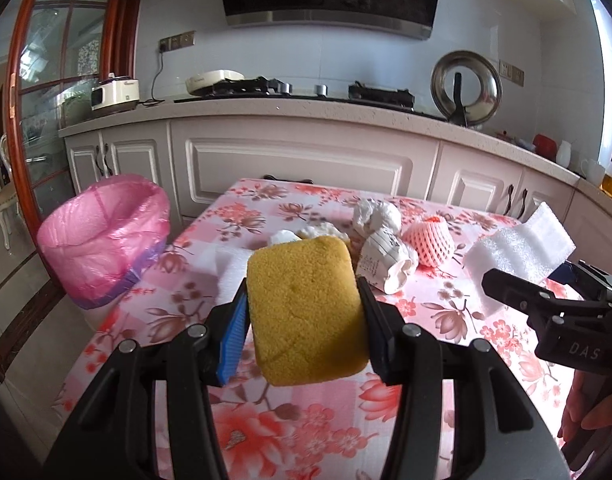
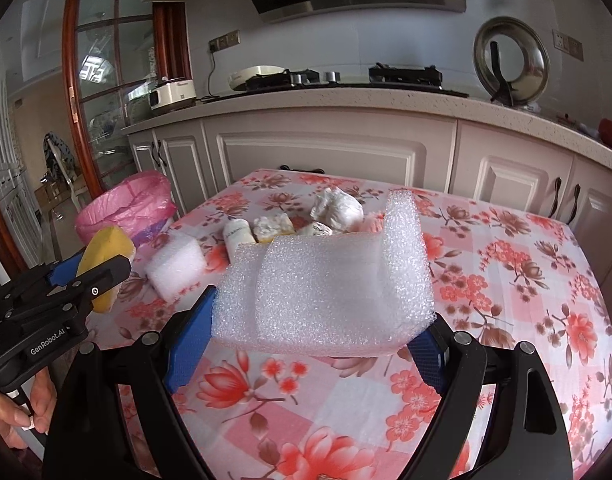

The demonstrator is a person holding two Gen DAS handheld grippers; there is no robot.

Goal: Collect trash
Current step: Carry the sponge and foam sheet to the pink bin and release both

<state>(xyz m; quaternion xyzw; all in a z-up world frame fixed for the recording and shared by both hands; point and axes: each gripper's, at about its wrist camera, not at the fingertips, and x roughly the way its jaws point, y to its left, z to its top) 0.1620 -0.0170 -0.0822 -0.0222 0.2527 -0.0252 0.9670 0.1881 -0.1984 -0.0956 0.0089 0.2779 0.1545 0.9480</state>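
Left wrist view shows you the sponge [image 1: 306, 308] face-on, clamped between your left gripper [image 1: 303, 316] pads, long axis running up and away from the jaws, raised above the table [image 1: 486, 344]. Ahead and to its left stands the pink-lined bin [image 1: 105, 240]. Right wrist view gives you what that one cannot: your right gripper [image 2: 318, 332] squeezing the white foam sheet [image 2: 326, 288], its long side lying across the jaws, one end curling upward at the right. Beyond it on the table lie a foam block [image 2: 175, 268] and crumpled wads [image 2: 338, 208]; the left view alone shows the pink net sleeve [image 1: 428, 240].
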